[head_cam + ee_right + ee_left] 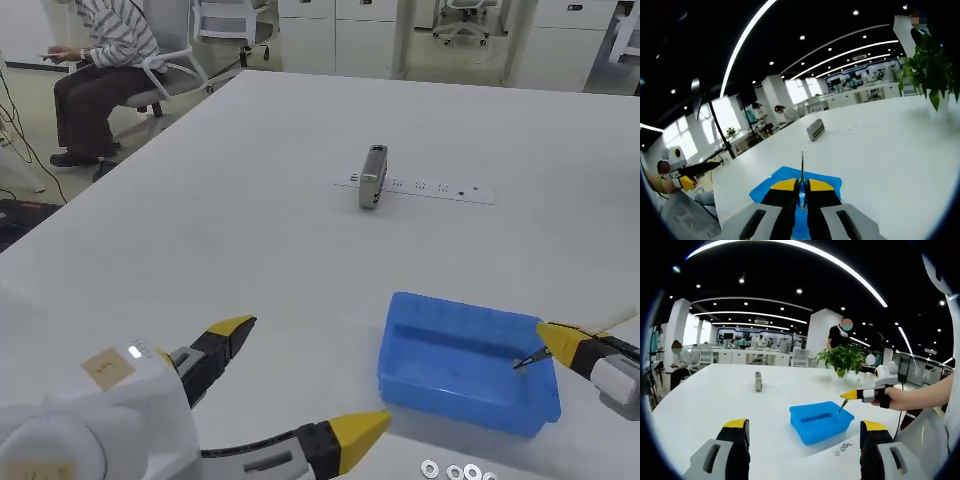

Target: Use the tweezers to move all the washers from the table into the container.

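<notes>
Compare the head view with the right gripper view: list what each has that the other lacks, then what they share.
Head view: washers on the table, a power strip, a seated person. Right gripper view: a plant and ceiling lights. Both: the blue container, the tweezers clamped in the right gripper, the open left gripper, and a grey device.

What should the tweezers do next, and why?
Probably lift the tweezers, clamped in the right gripper, out over the near wall of the blue container and down to the washers. The tips hang above the container, I cannot tell whether they carry a washer, and several washers lie on the table in front of it.
</notes>
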`<state>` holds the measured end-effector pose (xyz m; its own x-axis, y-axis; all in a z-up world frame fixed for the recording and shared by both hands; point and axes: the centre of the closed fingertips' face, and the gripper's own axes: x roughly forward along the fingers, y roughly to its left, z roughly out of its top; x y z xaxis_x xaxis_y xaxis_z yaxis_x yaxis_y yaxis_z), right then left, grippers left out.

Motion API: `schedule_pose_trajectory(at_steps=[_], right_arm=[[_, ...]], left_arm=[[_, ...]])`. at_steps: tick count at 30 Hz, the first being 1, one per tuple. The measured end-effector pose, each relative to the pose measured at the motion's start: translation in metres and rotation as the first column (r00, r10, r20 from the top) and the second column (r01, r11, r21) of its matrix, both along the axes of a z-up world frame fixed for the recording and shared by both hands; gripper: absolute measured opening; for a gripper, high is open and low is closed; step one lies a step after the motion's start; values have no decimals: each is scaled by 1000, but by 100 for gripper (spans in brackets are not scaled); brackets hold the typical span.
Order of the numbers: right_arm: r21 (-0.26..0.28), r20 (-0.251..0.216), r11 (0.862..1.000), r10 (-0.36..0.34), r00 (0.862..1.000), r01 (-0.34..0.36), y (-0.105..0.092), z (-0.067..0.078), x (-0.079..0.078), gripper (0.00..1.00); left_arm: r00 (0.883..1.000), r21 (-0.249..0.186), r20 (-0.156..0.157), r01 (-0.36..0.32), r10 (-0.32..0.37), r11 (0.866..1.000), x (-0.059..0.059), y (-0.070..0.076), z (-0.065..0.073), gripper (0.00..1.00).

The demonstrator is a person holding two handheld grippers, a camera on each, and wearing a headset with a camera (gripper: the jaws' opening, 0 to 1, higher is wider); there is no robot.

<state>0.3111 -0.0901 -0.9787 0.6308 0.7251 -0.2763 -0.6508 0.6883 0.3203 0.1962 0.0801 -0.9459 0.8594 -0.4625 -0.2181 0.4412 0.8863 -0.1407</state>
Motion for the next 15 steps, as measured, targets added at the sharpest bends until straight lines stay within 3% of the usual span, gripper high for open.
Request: schedule_pose_trajectory(at_steps=[3, 10, 15], right_arm=[[-17, -7, 1000, 16, 1000, -16, 2, -6, 3, 3], [-156, -14, 985, 76, 997, -78, 6, -26, 2, 3], [-199, -9, 975, 101, 995, -101, 9, -32, 2, 3]], left_arm=[[1000, 18, -6, 5, -5, 1000, 0, -1, -2, 93], [1000, 16, -4, -6, 6, 1000, 0, 2, -2, 93], [1000, 18, -5, -4, 4, 1000, -1, 1, -2, 92]])
